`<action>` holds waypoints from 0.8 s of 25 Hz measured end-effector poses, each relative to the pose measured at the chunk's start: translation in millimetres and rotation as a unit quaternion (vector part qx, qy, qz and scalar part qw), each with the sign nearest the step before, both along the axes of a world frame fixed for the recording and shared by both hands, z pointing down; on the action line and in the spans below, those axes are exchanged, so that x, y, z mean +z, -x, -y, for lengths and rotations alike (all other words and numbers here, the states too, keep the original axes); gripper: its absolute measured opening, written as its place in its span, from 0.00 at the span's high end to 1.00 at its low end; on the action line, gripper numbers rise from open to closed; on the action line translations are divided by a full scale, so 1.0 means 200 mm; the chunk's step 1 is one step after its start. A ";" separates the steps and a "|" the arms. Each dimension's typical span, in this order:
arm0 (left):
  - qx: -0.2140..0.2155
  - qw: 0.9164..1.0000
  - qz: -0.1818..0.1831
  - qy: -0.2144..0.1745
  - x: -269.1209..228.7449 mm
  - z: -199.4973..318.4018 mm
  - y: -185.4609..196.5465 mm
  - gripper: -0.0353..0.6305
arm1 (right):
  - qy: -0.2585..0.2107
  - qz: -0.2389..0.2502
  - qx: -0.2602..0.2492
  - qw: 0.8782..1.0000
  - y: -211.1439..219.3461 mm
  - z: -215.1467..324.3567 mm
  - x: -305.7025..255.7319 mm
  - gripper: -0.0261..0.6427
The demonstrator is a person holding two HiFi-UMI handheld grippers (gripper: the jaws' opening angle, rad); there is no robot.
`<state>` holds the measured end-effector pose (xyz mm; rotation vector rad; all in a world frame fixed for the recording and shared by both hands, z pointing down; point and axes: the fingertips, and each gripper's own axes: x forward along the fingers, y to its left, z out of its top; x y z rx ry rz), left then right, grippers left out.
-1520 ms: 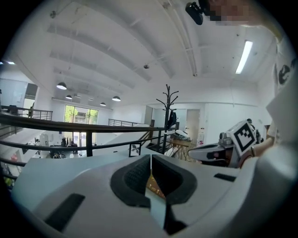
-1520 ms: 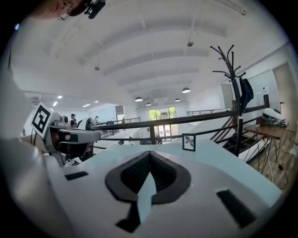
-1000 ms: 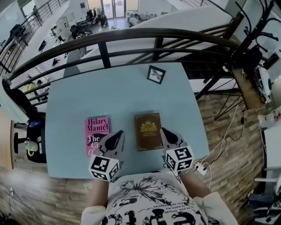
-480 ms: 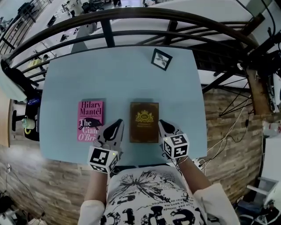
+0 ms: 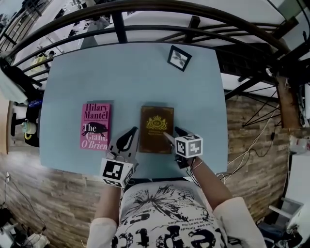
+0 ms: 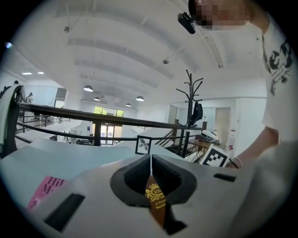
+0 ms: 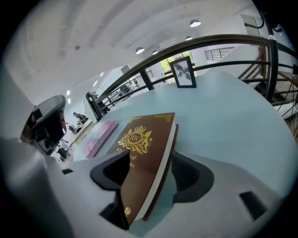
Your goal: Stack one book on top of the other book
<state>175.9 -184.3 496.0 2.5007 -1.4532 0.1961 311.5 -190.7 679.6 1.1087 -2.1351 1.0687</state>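
A brown book [image 5: 156, 128] with a gold crest lies flat on the light blue table [image 5: 131, 72]. A pink book [image 5: 95, 126] lies to its left, apart from it. My right gripper [image 5: 173, 134] is at the brown book's near right corner, and its jaws are opening. In the right gripper view that corner of the brown book [image 7: 146, 153] sits between the jaws of my right gripper [image 7: 151, 158], with table showing beside the right jaw. My left gripper [image 5: 131, 133] hovers shut and empty between the two books. Past the closed tips of my left gripper [image 6: 150, 160], the brown book [image 6: 156, 197] shows.
A small framed picture [image 5: 179, 57] stands at the table's far right. A dark curved railing [image 5: 145, 9] runs behind the table. The table's near edge is just in front of the person's body. The wooden floor lies to the right.
My right gripper has dropped down onto the brown book's near right corner and its jaws have spread. My left gripper has moved slightly forward and lower, still shut.
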 end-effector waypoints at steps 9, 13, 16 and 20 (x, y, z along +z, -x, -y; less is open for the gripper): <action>-0.013 0.999 0.011 0.029 0.14 -0.04 0.00 0.93 | 0.048 0.038 -0.001 0.998 0.04 0.01 0.08 0.62; -0.020 0.996 0.026 0.088 0.28 -0.04 0.02 0.93 | 0.051 0.047 -0.001 0.998 0.05 0.01 0.08 0.63; -0.024 0.981 0.045 0.188 0.47 -0.06 0.02 0.93 | 0.051 0.042 0.000 0.998 0.04 0.01 0.09 0.62; 0.006 0.964 0.049 0.260 0.61 -0.09 -0.03 0.73 | 0.051 0.047 0.001 0.998 0.04 0.00 0.09 0.62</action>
